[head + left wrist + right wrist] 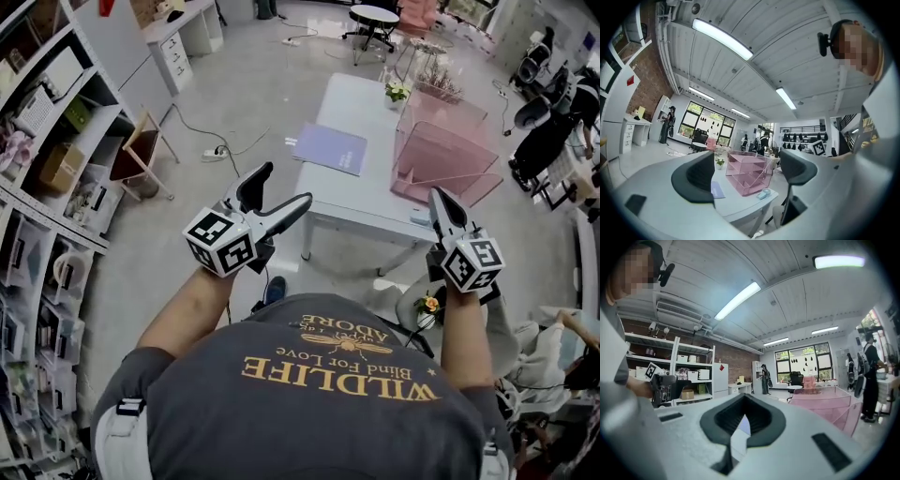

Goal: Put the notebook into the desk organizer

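Note:
The lilac notebook lies flat on the white table, left of the pink see-through desk organizer. Both grippers are held close to the person's chest, short of the table's near edge. My left gripper is open and empty. In the left gripper view its gripper frames the organizer and the notebook between the pads. My right gripper is shut on nothing. In the right gripper view its gripper shows the pads meeting, with the organizer off to the right.
A small potted plant stands at the table's far end. A small pale object sits at the near right edge. Shelving lines the left side. A power strip and cable lie on the floor left of the table.

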The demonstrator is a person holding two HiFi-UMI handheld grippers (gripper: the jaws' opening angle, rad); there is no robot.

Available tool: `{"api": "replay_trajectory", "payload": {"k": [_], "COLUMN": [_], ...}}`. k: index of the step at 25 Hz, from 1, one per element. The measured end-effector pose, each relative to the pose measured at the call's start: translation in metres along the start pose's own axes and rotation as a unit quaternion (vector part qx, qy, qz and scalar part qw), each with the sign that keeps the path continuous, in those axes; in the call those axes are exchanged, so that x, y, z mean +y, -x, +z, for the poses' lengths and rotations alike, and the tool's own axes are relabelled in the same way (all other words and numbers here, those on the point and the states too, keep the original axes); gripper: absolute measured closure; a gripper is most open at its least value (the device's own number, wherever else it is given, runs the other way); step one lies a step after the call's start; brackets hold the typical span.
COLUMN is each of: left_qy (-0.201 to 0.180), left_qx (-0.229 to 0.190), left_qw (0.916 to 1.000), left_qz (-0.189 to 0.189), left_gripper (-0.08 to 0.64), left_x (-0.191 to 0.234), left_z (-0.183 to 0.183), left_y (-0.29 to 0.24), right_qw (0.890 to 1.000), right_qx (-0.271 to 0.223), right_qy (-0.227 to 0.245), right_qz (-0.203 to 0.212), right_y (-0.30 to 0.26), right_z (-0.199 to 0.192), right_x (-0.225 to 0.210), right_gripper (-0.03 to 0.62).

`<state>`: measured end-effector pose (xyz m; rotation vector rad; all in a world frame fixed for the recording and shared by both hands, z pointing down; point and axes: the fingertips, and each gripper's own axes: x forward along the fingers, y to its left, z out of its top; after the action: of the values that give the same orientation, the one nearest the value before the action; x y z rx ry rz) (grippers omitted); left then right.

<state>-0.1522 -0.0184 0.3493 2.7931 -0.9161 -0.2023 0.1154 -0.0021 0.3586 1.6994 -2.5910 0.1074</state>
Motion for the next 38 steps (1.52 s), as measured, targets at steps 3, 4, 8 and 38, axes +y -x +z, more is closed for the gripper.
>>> {"api": "replay_trajectory", "payload": {"k": [3, 4, 8, 38], "left_qy": [0.002, 0.001, -0.004, 0.04], "left_qx": [0.01, 0.016, 0.029, 0.063], "left_qw": [0.9994, 0.9989, 0.9963, 0.9972], "left_qz": [-0.033, -0.044, -0.08, -0.012], "left_gripper": [0.129, 0.129, 0.129, 0.129], "left_x": [0.051, 0.065, 0.121, 0.194], "left_z": [0.013, 0.018, 0.039, 0.012], "left_y": [-0.027, -0.037, -0.071, -0.284], "right_qw": [1.0, 0.999, 0.998, 1.0], "right_qx": [0.0, 0.0, -0.008, -0.01], "right_qy": [-0.002, -0.001, -0.003, 0.003], "right_qz": [-0.025, -0.033, -0.066, 0.001], "right_y": [-0.049, -0.064, -0.118, -0.25], "right_z": [0.005, 0.008, 0.026, 0.059], "right_x": [-0.004, -0.006, -0.018, -0.216], "right_gripper": [0.592, 0.592, 0.592, 0.592]}}
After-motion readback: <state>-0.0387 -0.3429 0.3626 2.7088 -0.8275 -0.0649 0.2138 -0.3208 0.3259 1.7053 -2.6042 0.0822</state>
